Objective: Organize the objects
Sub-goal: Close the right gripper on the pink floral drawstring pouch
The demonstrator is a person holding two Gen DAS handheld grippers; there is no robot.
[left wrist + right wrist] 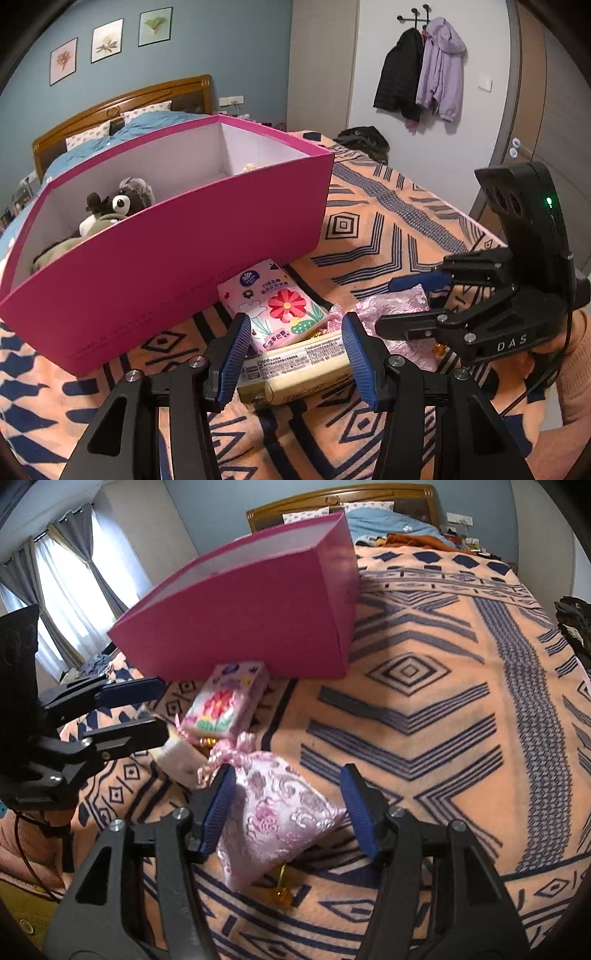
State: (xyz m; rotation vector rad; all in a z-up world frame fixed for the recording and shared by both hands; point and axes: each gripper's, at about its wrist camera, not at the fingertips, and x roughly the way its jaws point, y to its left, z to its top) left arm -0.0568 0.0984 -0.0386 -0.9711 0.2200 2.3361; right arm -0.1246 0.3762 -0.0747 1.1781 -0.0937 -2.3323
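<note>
The cream packet is framed between the open pads of the left tool, which are not seen pressing on it. The pink brocade pouch lies between the parted pads of the right tool; one pad is just beside it, and no grip is seen. Both things are laid on the patterned blanket of the bed. A flowered tissue pack is found just beyond them, against the near wall of the magenta box, in which a plush toy is kept.
</note>
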